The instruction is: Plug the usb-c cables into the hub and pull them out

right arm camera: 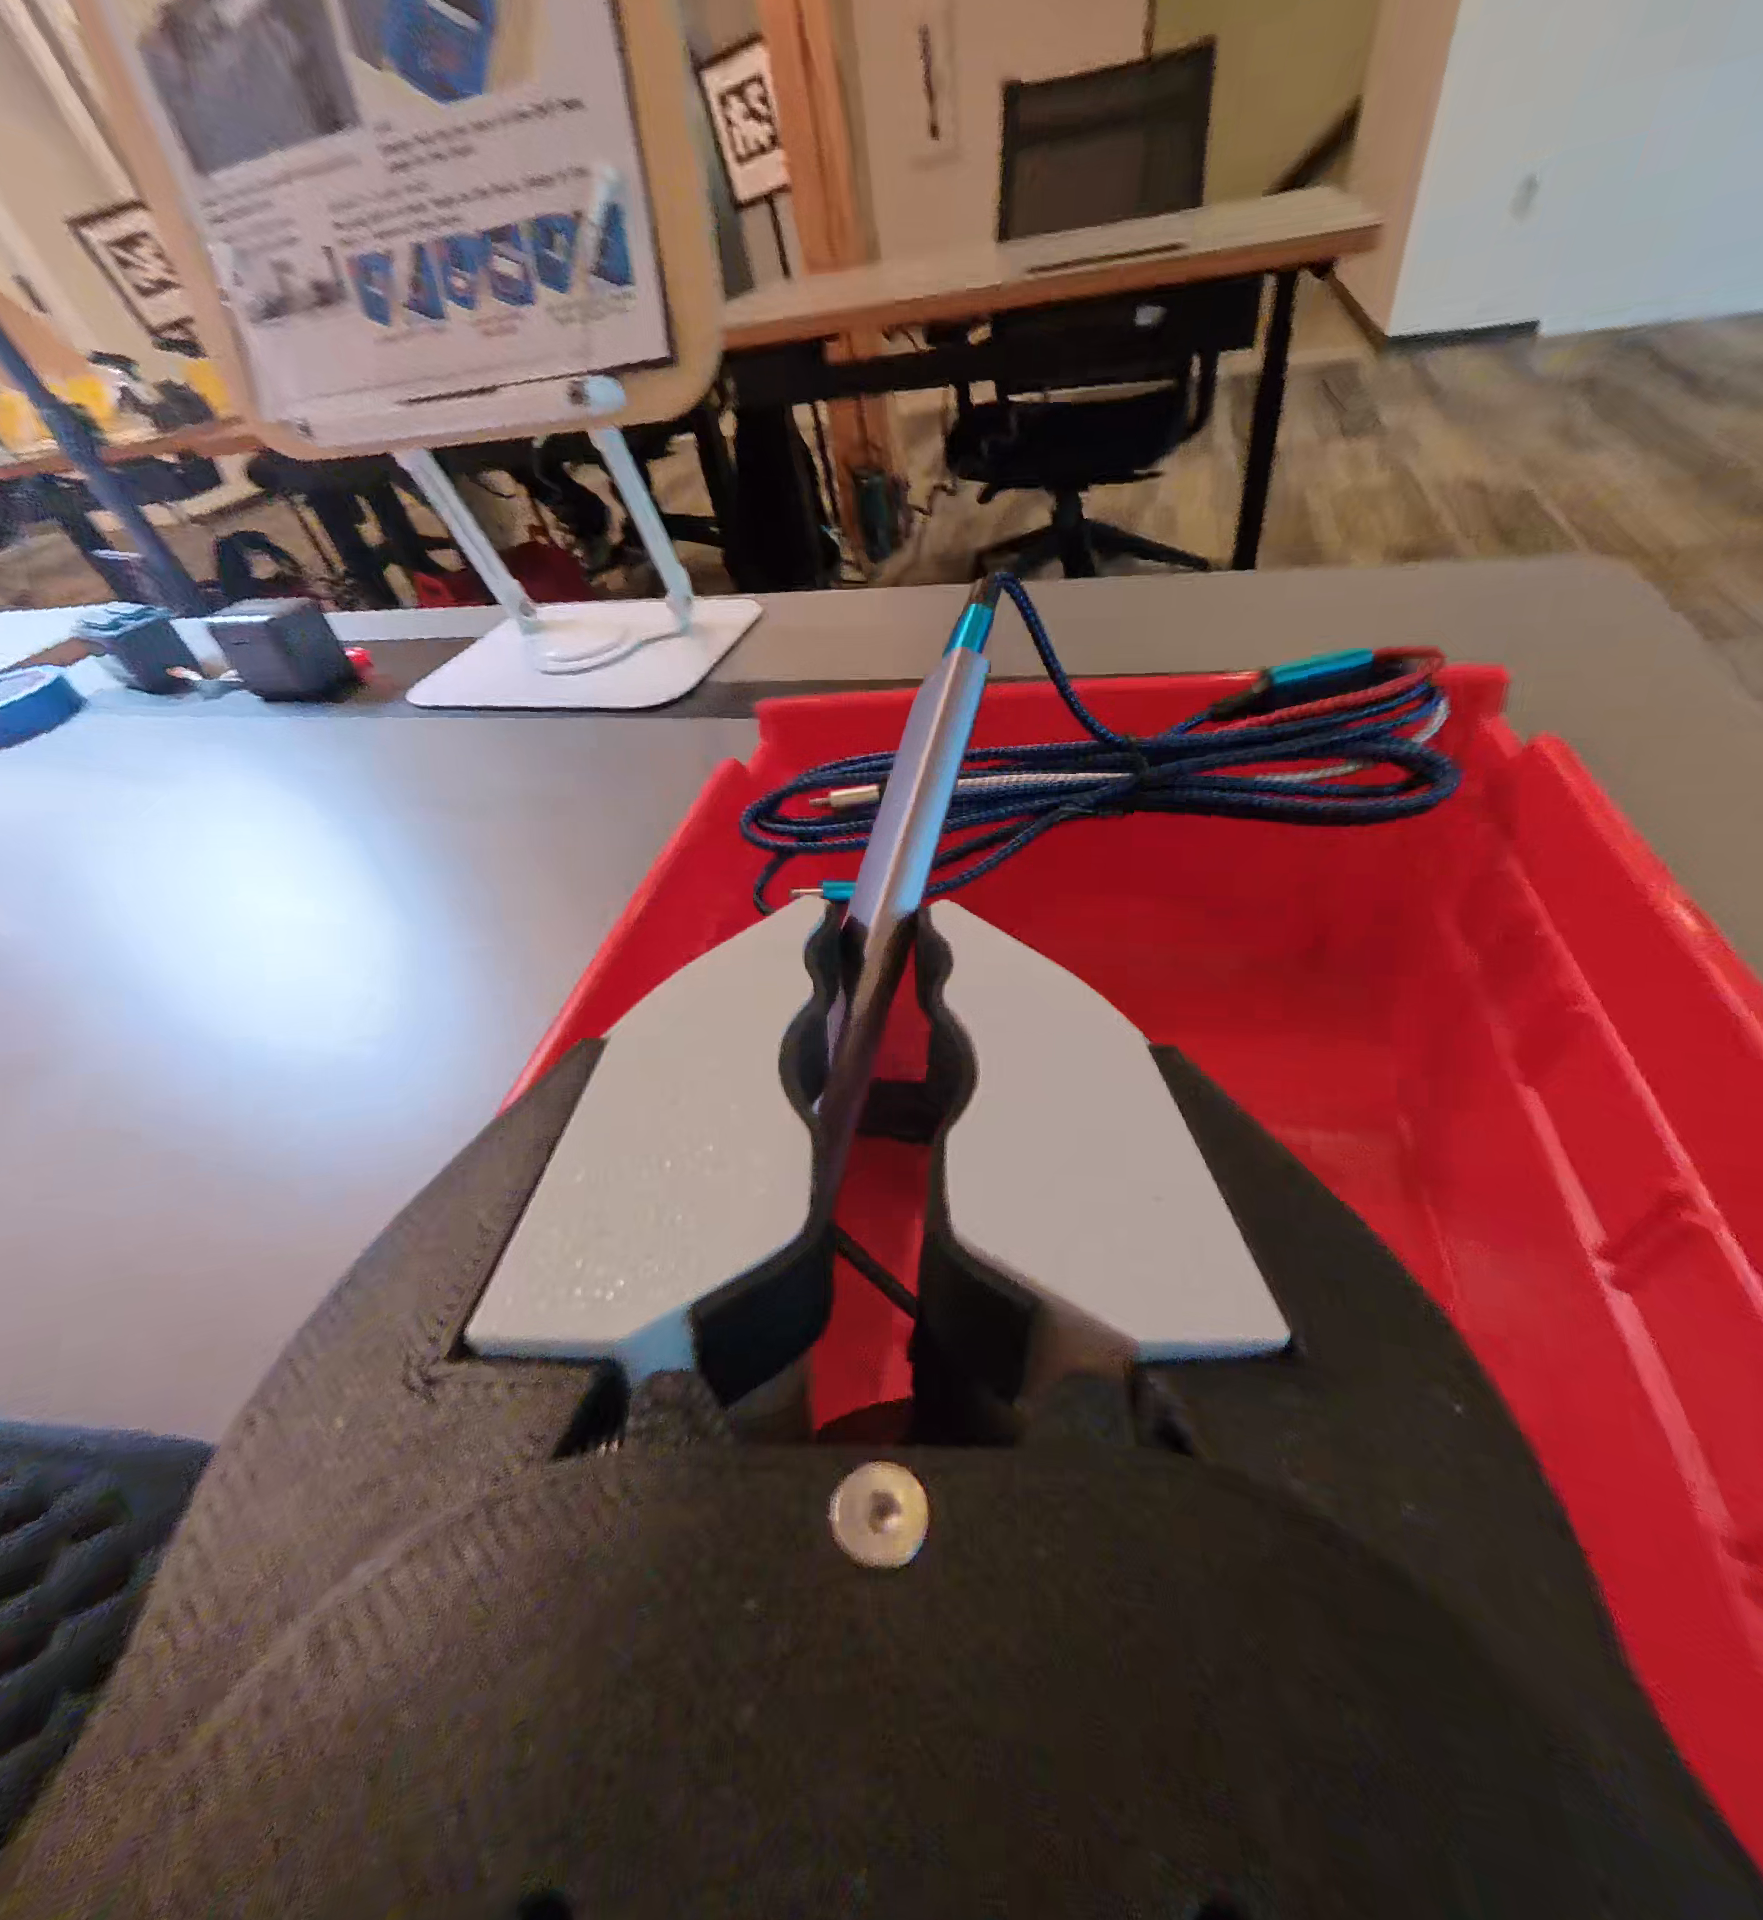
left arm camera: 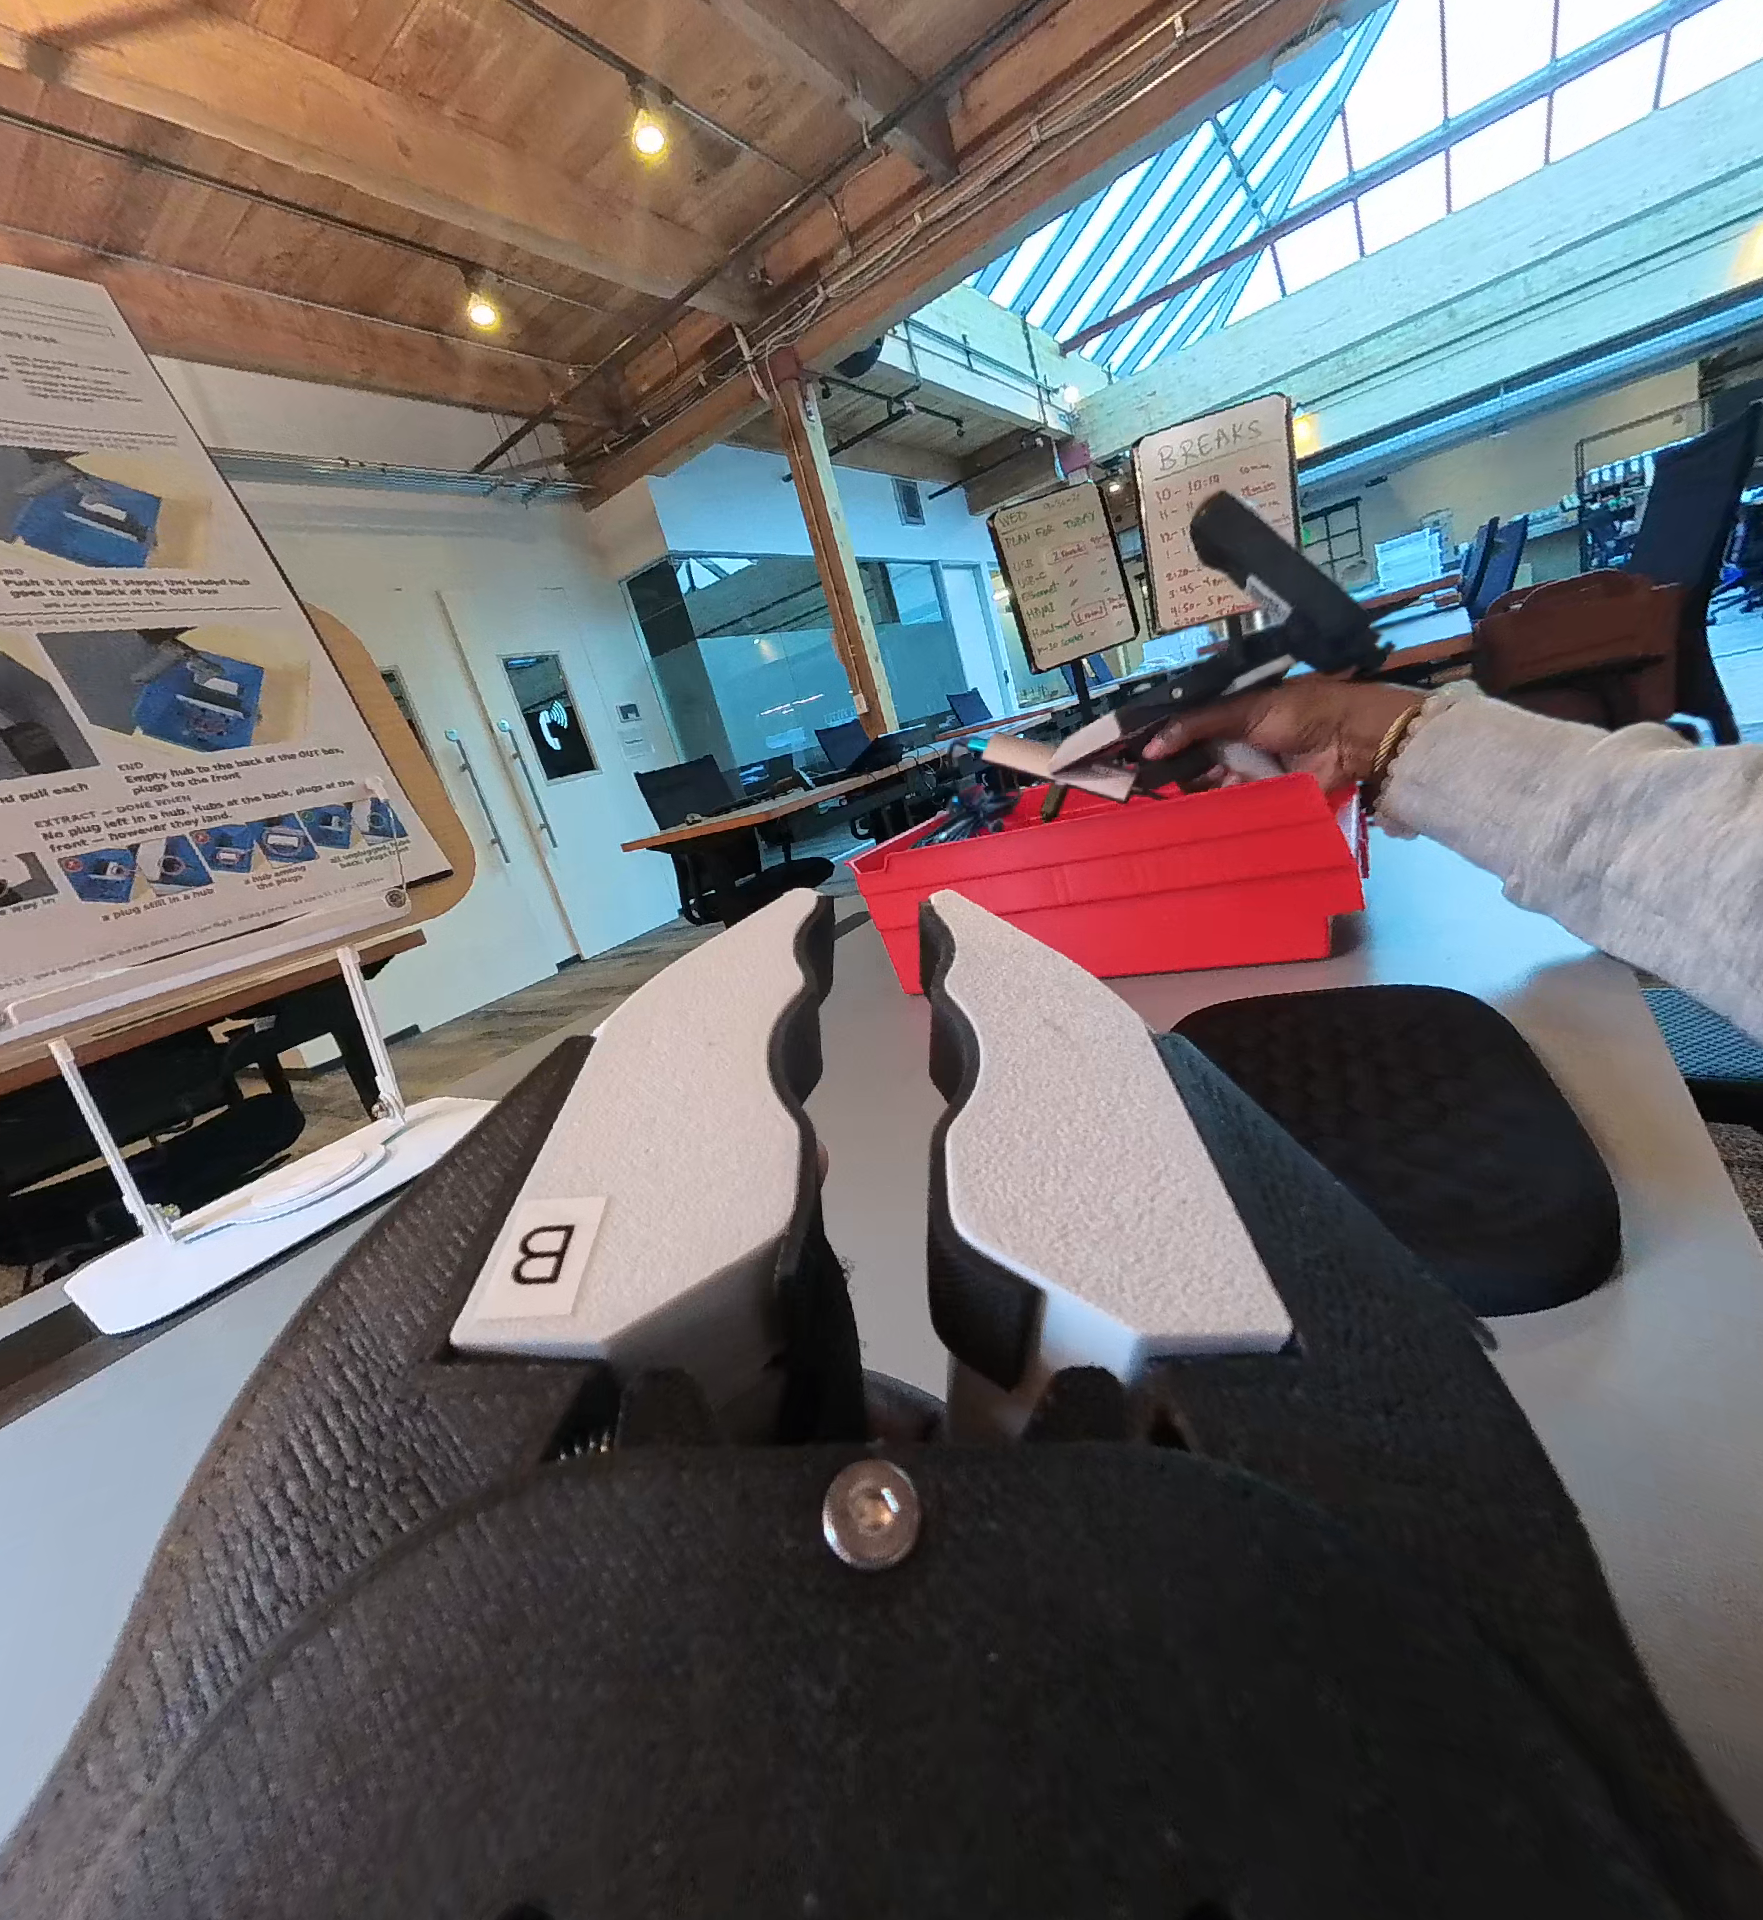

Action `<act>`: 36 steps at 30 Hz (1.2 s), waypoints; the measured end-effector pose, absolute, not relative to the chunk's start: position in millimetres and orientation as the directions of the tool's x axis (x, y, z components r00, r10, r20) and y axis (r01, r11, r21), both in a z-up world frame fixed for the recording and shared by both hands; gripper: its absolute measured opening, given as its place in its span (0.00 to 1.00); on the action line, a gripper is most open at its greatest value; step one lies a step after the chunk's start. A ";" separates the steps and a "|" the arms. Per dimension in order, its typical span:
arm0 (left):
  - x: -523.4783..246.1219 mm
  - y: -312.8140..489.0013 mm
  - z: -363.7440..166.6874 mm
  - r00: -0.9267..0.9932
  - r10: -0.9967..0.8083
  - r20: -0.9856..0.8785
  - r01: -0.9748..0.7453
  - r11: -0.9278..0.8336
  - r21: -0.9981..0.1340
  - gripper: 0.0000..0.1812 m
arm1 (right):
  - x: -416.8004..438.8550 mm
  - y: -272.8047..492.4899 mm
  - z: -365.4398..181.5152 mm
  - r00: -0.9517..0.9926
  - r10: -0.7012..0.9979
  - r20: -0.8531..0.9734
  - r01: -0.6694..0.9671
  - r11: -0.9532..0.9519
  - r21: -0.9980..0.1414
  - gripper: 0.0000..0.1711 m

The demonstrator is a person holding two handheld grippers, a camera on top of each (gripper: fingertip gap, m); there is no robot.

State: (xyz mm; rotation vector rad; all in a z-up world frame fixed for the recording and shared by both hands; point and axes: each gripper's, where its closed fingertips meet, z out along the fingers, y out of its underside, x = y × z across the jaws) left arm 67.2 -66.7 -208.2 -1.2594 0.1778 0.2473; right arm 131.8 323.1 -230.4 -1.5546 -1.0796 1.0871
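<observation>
In the right wrist view my right gripper [right arm camera: 872, 920] is shut on a slim grey hub [right arm camera: 924, 769], held edge-up and tilted away over the red bin [right arm camera: 1479, 1039]. A cyan USB-C plug [right arm camera: 968, 623] on a blue braided cable sits in the hub's far end. Coiled blue and red cables [right arm camera: 1272, 774] lie at the bin's far side, with loose plugs showing. My left gripper [left arm camera: 872, 914] is open and empty, low over the grey table, short of the red bin [left arm camera: 1116, 894]. The right gripper [left arm camera: 1053, 758] shows there above the bin.
An instruction board [left arm camera: 129, 644] on a white stand [right arm camera: 586, 649] stands at the table's far left. A black mesh pad [left arm camera: 1407, 1132] lies right of my left gripper. A blue tape roll [right arm camera: 4, 707] and black chargers [right arm camera: 274, 644] sit far left. A person's sleeved arm [left arm camera: 1635, 862] reaches in. Spacing between my two grippers at the tips: around 40 cm.
</observation>
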 end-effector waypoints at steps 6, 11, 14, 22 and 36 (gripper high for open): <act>66.9 -66.7 -208.3 0.961 0.086 -0.264 -0.278 0.286 -0.917 0.09 | 144.2 317.9 -274.6 0.238 0.951 -0.196 0.446 -0.286 -0.848 0.32; 67.4 -66.3 -208.6 0.960 0.085 -0.267 -0.281 0.285 -0.917 0.09 | 142.2 320.4 -231.6 0.279 0.960 -0.008 0.331 -0.104 -0.938 0.29; 67.4 -66.6 -208.3 0.960 0.085 -0.267 -0.280 0.287 -0.916 0.09 | 144.2 316.4 -170.3 0.265 0.962 -0.066 -0.053 -0.054 -0.997 0.28; 67.6 -66.5 -207.9 0.961 0.081 -0.265 -0.277 0.290 -0.916 0.10 | 192.3 298.0 -185.4 0.273 0.962 0.007 0.327 -0.086 -0.941 0.20; 78.1 -121.4 -130.4 0.961 0.024 -0.276 -0.276 0.153 -0.949 0.21 | 211.1 153.3 -97.3 -0.118 0.939 0.322 0.072 0.332 -0.941 0.24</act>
